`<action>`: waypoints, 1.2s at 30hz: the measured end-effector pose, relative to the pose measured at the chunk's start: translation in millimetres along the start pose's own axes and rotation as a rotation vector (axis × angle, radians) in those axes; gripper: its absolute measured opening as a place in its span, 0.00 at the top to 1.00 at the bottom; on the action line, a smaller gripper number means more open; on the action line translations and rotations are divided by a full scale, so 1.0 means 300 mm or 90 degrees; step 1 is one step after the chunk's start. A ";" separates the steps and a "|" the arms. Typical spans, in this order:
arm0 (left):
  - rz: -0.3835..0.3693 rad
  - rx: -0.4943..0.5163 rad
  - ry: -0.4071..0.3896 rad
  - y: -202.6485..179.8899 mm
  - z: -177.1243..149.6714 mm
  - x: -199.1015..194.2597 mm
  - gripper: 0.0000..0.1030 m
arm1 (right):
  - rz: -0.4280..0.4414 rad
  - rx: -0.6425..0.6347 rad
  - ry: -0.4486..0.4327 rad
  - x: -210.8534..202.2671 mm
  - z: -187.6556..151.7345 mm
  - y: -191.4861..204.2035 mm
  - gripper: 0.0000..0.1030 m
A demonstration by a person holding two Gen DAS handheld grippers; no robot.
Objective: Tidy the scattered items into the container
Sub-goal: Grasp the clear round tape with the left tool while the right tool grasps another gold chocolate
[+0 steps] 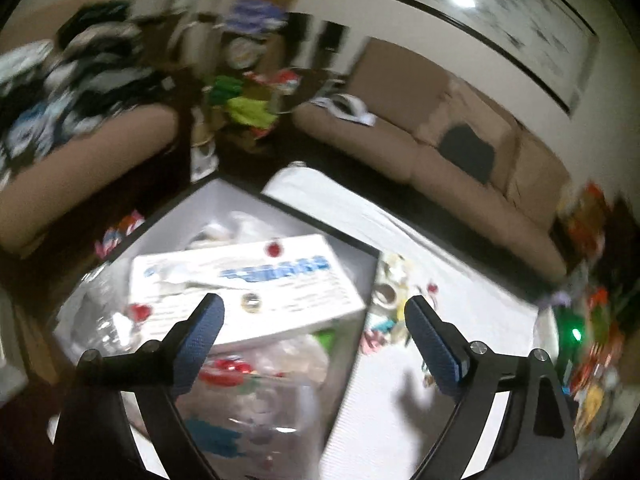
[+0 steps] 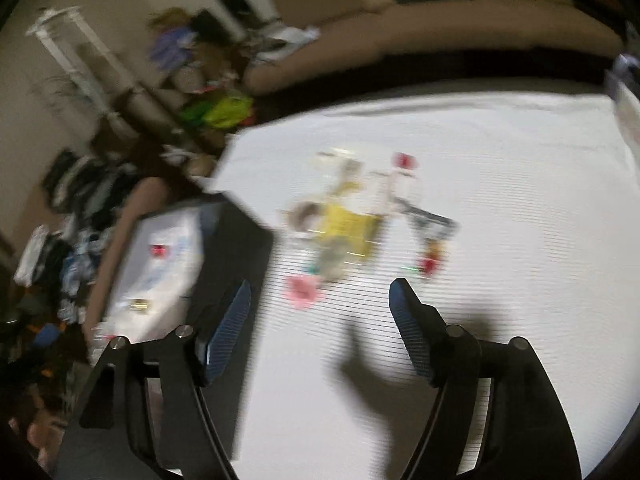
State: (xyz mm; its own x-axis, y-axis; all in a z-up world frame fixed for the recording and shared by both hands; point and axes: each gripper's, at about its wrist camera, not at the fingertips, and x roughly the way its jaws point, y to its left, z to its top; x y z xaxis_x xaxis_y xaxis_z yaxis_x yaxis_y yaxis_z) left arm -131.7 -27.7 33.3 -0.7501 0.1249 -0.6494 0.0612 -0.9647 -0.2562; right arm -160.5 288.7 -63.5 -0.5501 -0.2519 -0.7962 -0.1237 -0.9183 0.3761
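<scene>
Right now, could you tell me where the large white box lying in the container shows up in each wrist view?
Left wrist: white box sits centre-left, just beyond the open left gripper.
Right wrist: it lies at the left edge, left of the open right gripper.
Shared landmark: the container's dark rim.

Both tools carry blue textured pads (image 1: pixel 202 336) on black arms. Beneath the left tool (image 1: pixel 314 320) the container (image 1: pixel 304 216) is black-rimmed with pale grey walls, and in it lies a white box (image 1: pixel 248 284) printed with blue lettering and red spots. Ahead of the right tool (image 2: pixel 320 304) the worktop (image 2: pixel 500 200) is white with fine stripes; a yellow packet (image 2: pixel 348 226) and a pink item (image 2: pixel 302 290) lie there, too blurred for pattern.
</scene>
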 end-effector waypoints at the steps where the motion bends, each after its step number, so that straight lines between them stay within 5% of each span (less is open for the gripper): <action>1: -0.004 0.031 -0.001 -0.043 -0.005 0.006 0.09 | -0.027 -0.005 0.018 0.017 0.000 -0.033 0.32; 6: -0.020 0.091 0.015 -0.185 -0.026 0.059 0.09 | -0.131 -0.099 0.092 0.119 -0.029 -0.096 0.32; 11: -0.033 0.101 0.041 -0.266 -0.050 0.120 0.09 | -0.121 -0.174 0.101 0.210 -0.073 -0.070 0.35; 16: -0.007 0.119 0.048 -0.291 -0.067 0.160 0.09 | -0.172 -0.207 0.080 0.296 -0.070 -0.040 0.54; 18: -0.008 0.110 0.056 -0.290 -0.071 0.176 0.09 | -0.152 -0.219 0.101 0.328 -0.065 -0.035 0.81; 20: -0.009 0.096 0.061 -0.286 -0.073 0.190 0.09 | -0.143 -0.237 0.129 0.343 -0.069 -0.048 0.82; 24: -0.027 0.067 0.073 -0.304 -0.078 0.228 0.09 | -0.067 -0.121 0.128 0.280 -0.049 -0.170 0.82; 28: -0.053 0.099 0.099 -0.372 -0.110 0.297 0.09 | -0.058 -0.061 0.107 0.164 -0.031 -0.249 0.82; 36: 0.043 0.261 0.133 -0.521 -0.259 0.589 0.09 | -0.092 -0.029 0.060 -0.076 -0.041 -0.282 0.82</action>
State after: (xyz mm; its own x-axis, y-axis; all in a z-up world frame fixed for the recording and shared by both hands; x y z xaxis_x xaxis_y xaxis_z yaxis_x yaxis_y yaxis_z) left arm -222.6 163.2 -97.0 -0.6026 0.0618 -0.7956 -0.1914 -0.9791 0.0689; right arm -127.2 368.4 -83.1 -0.4493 -0.1418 -0.8820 -0.1567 -0.9595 0.2340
